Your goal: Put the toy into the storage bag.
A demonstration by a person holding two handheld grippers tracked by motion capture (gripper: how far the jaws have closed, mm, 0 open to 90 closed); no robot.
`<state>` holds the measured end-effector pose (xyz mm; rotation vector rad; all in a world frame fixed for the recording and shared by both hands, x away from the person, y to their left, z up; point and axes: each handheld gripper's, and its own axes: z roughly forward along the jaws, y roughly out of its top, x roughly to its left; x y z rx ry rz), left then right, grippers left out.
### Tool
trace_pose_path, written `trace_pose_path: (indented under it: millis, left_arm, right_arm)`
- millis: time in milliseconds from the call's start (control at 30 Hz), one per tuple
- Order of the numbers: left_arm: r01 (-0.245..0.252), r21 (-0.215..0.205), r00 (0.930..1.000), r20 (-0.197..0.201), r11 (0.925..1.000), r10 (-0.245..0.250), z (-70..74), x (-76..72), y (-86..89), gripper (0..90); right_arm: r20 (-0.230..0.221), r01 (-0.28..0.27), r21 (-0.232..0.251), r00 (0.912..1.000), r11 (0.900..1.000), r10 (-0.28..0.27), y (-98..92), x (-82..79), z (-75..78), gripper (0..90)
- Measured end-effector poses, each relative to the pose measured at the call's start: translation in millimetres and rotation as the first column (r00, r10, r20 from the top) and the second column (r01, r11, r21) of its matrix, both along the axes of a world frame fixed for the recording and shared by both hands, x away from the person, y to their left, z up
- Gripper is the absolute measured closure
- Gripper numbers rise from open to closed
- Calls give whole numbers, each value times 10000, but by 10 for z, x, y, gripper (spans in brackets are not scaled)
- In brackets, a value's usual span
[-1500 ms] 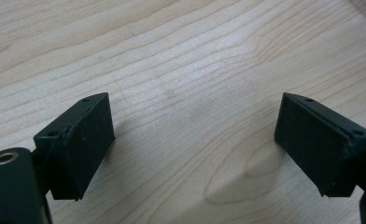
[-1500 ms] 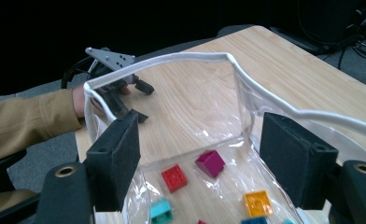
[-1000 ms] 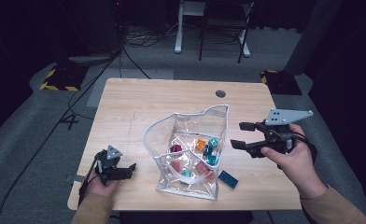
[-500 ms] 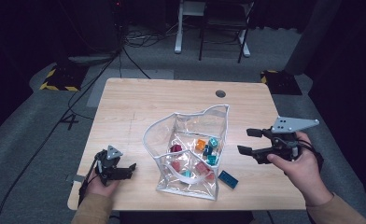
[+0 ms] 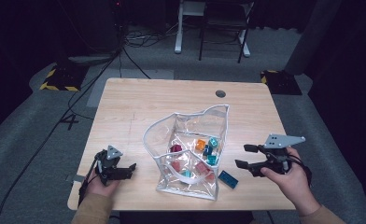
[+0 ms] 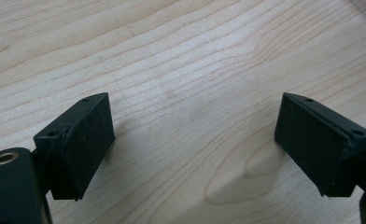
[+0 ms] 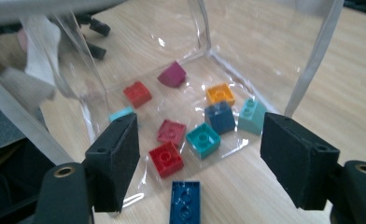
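**Blue brick lay outside the bag, before the open right tongs**

In the high view, the blue brick (image 5: 228,178) lay flat on the table (image 5: 172,100), lower right of centre, just beside the lower right corner of the clear bag (image 5: 190,154). The right tongs (image 5: 244,156) stood to the brick's right, near it but apart, jaws spread wide and gripping nothing, pointing left toward the bag.

In the right gripper view, the brick (image 7: 185,201) sat at the bottom centre of the frame, between the two spread jaws of the right tongs (image 7: 197,158) and touched by neither. Beyond it, in the middle of the frame, the bag (image 7: 125,60) held red, teal, orange, dark blue and maroon bricks.

The left tongs (image 5: 130,170) were at the lower left of the high view, well apart from the bag and the brick. In the left gripper view the left tongs (image 6: 195,140) gaped wide with only bare table (image 6: 186,60) between the jaws.
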<state>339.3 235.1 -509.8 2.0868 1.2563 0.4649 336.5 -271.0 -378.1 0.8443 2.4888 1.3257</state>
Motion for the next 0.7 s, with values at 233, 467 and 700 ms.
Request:
trace_pose_path:
  millis: [233, 467, 700]
  left_arm:
    - [-1, 0, 10000, 0, 10000, 1, 0, 0, 0, 121]
    - [0, 1, 10000, 0, 10000, 0, 0, 0, 0, 121]
    - [0, 6, 10000, -10, 10000, 0, 1, 0, 0, 121]
  right_arm:
    - [-444, 89, -65, 9990, 9999, -92, -4, 3, -301, 292]
    - [-744, -44, -197, 9972, 9998, 29, 67, -7, -587, 295]
    - [-1306, -209, -198, 9913, 9996, 182, 124, -17, -827, 296]
